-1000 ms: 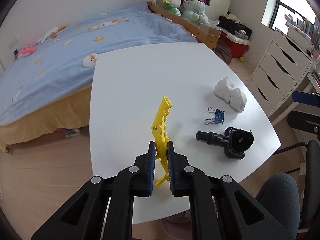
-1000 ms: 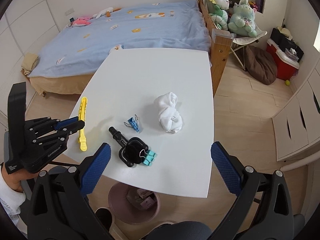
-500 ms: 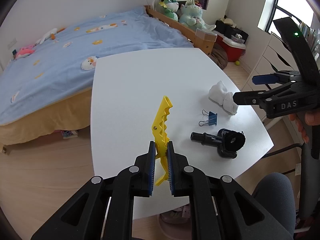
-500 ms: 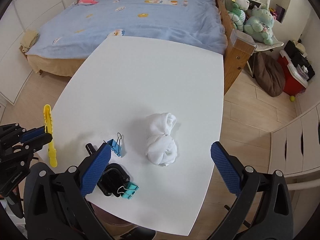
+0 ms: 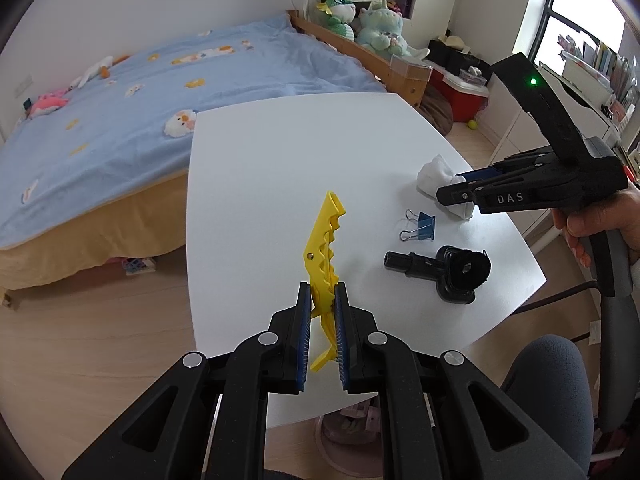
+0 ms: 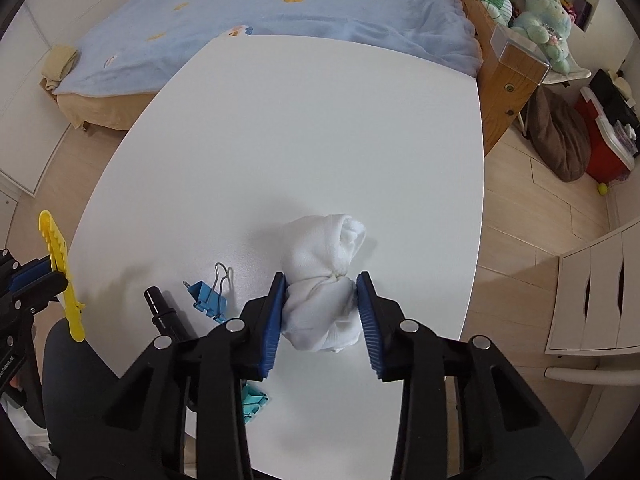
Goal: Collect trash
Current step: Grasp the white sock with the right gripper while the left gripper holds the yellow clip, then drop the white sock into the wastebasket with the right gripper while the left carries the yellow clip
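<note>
White and nearly bare, the table stands beside a bed with a blue cover. A second ago the right gripper was high above the near edge with its jaws spread wide and nothing between them. It has since come down over the rolled white cloth, and its jaws have just been closing: the blue pads now sit against both sides of the bundle and squeeze its lower half, which still rests on the table. In the left wrist view the same gripper, absent from that view a second ago, reaches in from the right with a hand around its grip, its tips at the cloth.

The left gripper has hardly changed. Its jaws stay pressed tight on the yellow clip, which stands up and forward from between the pads, above the table's near edge; from the right wrist view it shows at the far left.

A blue binder clip lies just left of the cloth, and a black tool lies nearer the edge. A teal clip peeks out under the right gripper, probably touching the tool, though the finger hides the join. Below the table edge a pink bin is partly visible.
</note>
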`<state>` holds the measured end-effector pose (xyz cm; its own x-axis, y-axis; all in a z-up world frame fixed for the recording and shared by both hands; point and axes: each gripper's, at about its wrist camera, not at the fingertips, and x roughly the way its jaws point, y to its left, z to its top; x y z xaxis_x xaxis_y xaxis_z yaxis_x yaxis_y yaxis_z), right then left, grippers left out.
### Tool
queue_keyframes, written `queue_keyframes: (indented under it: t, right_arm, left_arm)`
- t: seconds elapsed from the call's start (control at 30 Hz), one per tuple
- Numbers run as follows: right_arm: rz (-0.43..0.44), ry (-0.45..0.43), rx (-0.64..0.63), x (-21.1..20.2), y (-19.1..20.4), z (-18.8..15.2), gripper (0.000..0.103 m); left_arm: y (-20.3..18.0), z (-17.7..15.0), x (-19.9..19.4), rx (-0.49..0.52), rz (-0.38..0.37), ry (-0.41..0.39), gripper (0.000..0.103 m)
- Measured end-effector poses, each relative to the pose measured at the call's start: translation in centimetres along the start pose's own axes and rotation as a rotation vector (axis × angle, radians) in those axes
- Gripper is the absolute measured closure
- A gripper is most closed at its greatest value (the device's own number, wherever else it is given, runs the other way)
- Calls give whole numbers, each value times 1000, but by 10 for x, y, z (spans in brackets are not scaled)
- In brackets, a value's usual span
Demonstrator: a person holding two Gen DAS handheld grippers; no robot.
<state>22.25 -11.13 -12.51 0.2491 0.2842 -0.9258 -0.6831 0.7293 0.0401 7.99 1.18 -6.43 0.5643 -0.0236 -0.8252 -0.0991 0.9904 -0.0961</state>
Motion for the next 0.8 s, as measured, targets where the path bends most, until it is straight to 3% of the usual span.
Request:
queue_keyframes:
  t: [0.37,0.8]
  right_arm:
    - [8,-115,47,-46,0,-18,72]
    - [57,-273,16,-135,42,-74,72]
  left_arm:
    - [-4,-1,-8,19,-10,-15,92]
    - [-14,-12,-45,55,-32,-71,92]
